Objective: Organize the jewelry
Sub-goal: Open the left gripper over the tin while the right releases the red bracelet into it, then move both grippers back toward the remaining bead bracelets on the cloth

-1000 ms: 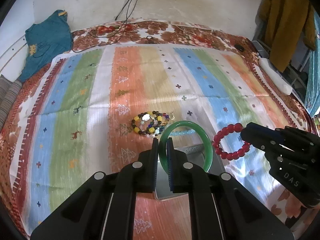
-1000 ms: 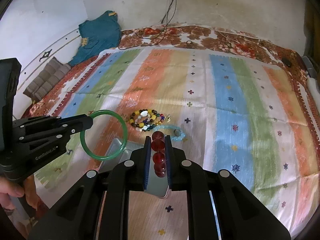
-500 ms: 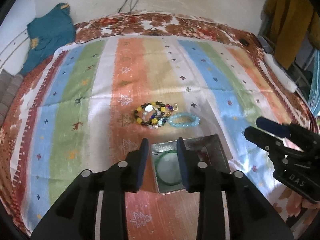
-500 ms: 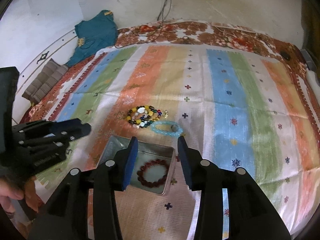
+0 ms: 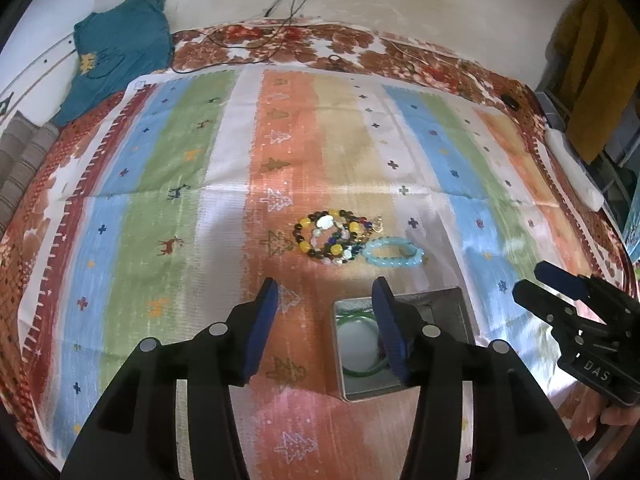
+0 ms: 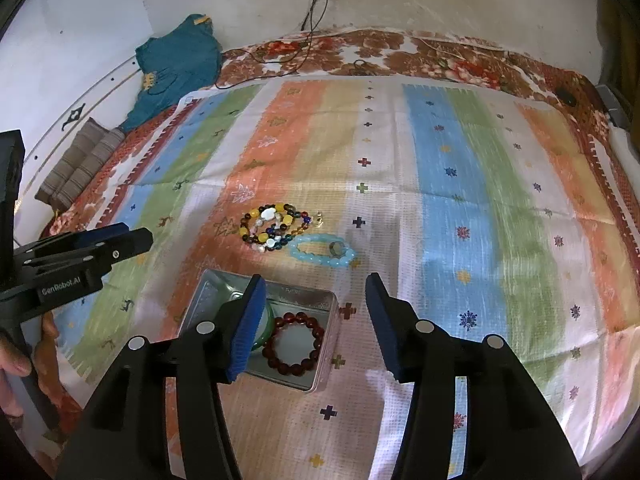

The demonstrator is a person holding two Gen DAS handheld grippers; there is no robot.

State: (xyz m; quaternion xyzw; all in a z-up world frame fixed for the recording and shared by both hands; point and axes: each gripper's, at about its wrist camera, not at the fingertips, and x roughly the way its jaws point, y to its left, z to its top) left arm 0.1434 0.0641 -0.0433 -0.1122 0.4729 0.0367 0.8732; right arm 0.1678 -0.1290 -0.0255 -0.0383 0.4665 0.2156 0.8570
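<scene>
A silver tin box (image 6: 312,300) (image 5: 460,304) sits on the striped cloth. A red bead bracelet (image 6: 294,342) and a green bangle (image 5: 356,370) (image 6: 267,330) lie inside it. A multicoloured bead bracelet (image 5: 330,236) (image 6: 274,228) and a light blue bead bracelet (image 5: 394,252) (image 6: 322,250) with a small ring (image 6: 337,247) lie on the cloth beyond the box. My left gripper (image 5: 326,326) is open and empty above the box's left edge. My right gripper (image 6: 316,324) is open and empty over the box.
The striped cloth (image 5: 160,200) covers a floral bedspread (image 5: 280,36). A teal garment (image 5: 116,52) lies at the far left by the wall. Cables (image 5: 256,44) run from the wall. A white bar (image 5: 576,168) lies at the right edge.
Both grippers opened: the green bangle and the red bracelet dropped into the tin box. Both grippers then opened wider and drew back a little.
</scene>
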